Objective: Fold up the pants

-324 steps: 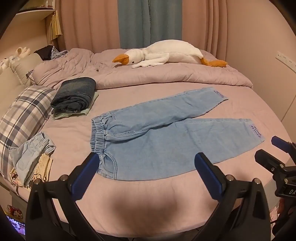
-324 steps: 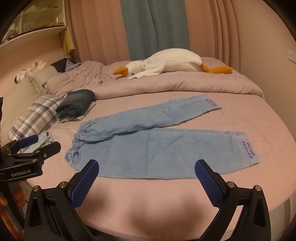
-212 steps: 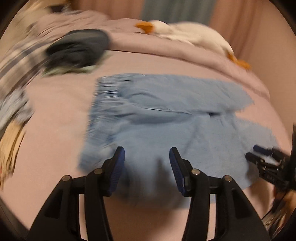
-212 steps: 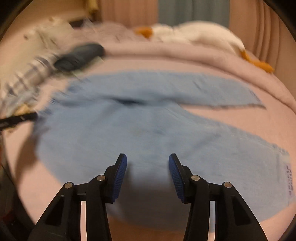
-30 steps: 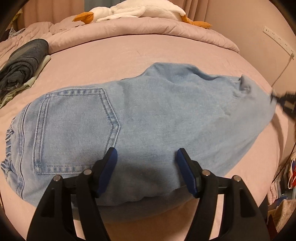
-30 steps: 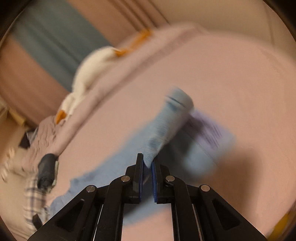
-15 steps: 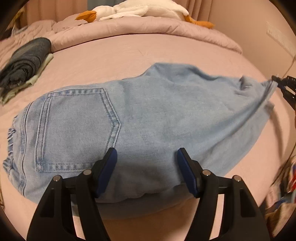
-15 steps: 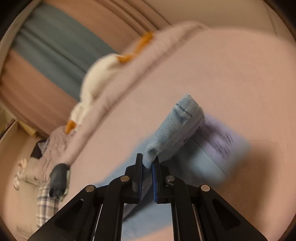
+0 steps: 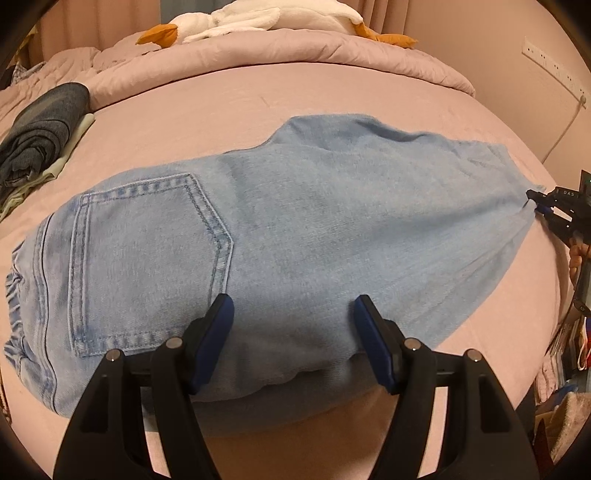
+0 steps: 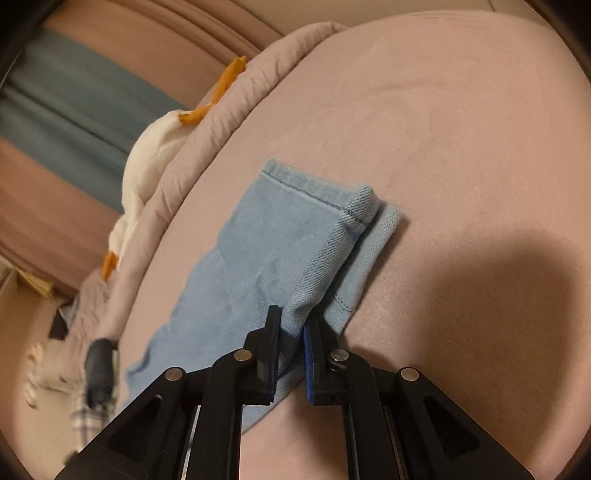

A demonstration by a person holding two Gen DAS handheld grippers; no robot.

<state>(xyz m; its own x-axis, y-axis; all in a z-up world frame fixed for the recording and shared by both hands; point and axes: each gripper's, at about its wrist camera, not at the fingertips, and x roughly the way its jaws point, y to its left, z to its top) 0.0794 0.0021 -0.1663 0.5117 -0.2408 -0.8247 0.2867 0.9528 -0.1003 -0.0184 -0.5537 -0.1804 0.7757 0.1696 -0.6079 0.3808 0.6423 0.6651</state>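
Note:
Light-blue denim pants (image 9: 295,221) lie folded lengthwise on the pink bed (image 9: 295,92), back pocket up and waistband at the left. My left gripper (image 9: 291,314) stands open over their near edge; denim shows between its blue pads, which do not clamp it. My right gripper (image 10: 293,321) is shut on a pinch of the leg's end. From it the hem (image 10: 314,192) stretches away and lies low on the sheet. In the left wrist view the right gripper (image 9: 537,201) holds the leg's tip at the far right, with the cloth drawn taut toward it.
A stack of folded dark jeans (image 9: 37,125) sits at the left on the bed. A white goose plush (image 9: 258,18) lies on the rolled pink duvet (image 9: 295,48) at the back. Beyond the bed's right edge is the wall with a socket strip (image 9: 554,70) and floor clutter (image 9: 565,369).
My right gripper has sunk toward the sheet with the leg end and rolled a little; the hem now lies almost flat. The left gripper has stayed in place.

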